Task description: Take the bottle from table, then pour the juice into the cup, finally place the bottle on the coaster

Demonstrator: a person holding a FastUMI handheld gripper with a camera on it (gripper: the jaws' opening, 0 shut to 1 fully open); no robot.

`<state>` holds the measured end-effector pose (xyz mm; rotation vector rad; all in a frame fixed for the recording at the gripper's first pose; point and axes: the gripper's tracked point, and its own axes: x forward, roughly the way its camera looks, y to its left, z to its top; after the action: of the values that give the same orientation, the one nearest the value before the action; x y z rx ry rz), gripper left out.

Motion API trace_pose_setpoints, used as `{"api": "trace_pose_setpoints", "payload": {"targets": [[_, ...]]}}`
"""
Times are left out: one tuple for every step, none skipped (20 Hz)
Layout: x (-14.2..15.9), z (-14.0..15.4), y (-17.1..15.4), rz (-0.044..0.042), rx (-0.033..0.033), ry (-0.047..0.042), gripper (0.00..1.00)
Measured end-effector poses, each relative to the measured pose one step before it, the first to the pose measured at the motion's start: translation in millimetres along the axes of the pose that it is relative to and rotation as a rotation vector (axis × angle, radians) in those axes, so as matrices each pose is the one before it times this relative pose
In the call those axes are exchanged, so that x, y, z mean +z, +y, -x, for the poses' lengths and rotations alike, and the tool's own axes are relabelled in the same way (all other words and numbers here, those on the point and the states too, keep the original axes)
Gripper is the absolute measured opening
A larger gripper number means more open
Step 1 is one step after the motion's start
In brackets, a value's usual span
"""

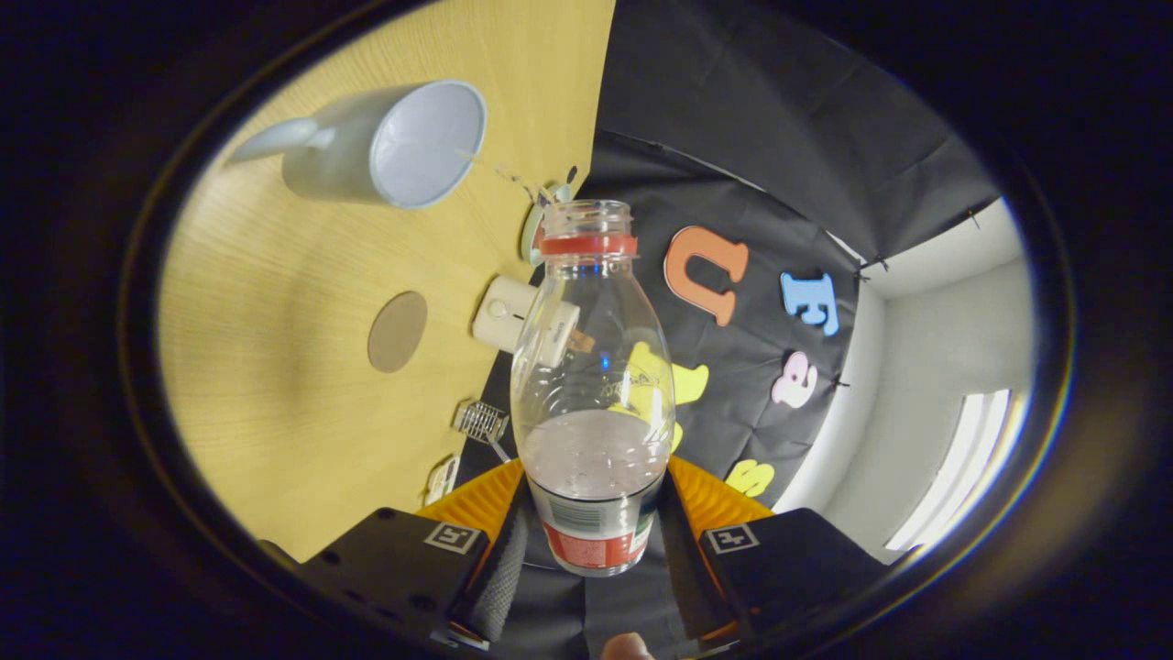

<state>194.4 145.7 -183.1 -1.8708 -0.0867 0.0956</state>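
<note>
between the fingers of the claw (594, 541) sits the bottle (591, 385), clamped low on its labelled base, both fingers pressing its sides. cap off, red ring at the neck, a little pale juice pooled at the base end. the view is rolled over hard: the counter (302, 440) stands like a wall off to one side, so the bottle is tipped well off upright, long axis running straight ahead of the fingers, open mouth leading.

cup (394, 147), pale mug with handle, lies beyond the mouth and off toward the counter side, not in line with the bottle's axis. mouth and cup rim are apart. a thin thread seems to run from the cup rim toward the bottle mouth, possibly a stream of juice; too faint to be sure.

coaster (398, 331), round brown disc, flat on the counter, nearer the claw than the cup, same side. small white device and a wire clip near the counter's edge.

judgement: pouring stage. coaster next means swinging toward the counter side and righting the bottle.
</note>
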Motion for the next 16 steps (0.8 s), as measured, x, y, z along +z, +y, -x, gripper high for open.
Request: {"api": "trace_pose_setpoints", "payload": {"targets": [[-0.39,-0.23,0.13,0.00538,-0.00102,-0.00058,0.74],[0.6,0.37,-1.3,0.00542,-0.00024,-0.00023,0.74],[0.4,-0.14,-0.97,0.00374,-0.00049,-0.00111,0.74],[0.11,0.15,-0.32,0.00403,0.00019,-0.00007,0.74],[1.15,0.04,-1.05,0.0039,-0.00119,-0.00081,0.74],[0.12,0.43,-0.92,0.00503,-0.00058,-0.00125,0.74],[-0.45,-0.69,-0.98,0.00423,-0.00151,0.00087,0.74],[-0.52,-0.23,-0.76,0.00591,-0.00061,-0.00029,0.75],[-0.5,-0.32,-1.82,0.00617,-0.00228,0.00206,0.75],[0.43,0.32,-1.92,0.00725,-0.00225,0.00017,0.74],[0.67,1.08,-2.96,0.00999,-0.00835,-0.00081,0.75],[-0.18,-0.44,-2.6,0.01275,-0.00634,-0.00097,0.74],[0.28,-0.91,-2.13,0.01405,-0.00287,-0.00299,0.74],[-0.16,0.42,-2.19,0.00895,-0.00246,-0.00084,0.74],[0.42,-0.87,-0.86,0.0071,-0.00031,-0.00246,0.74],[0.45,-0.76,-1.83,0.00722,-0.00032,0.00118,0.74]]}}
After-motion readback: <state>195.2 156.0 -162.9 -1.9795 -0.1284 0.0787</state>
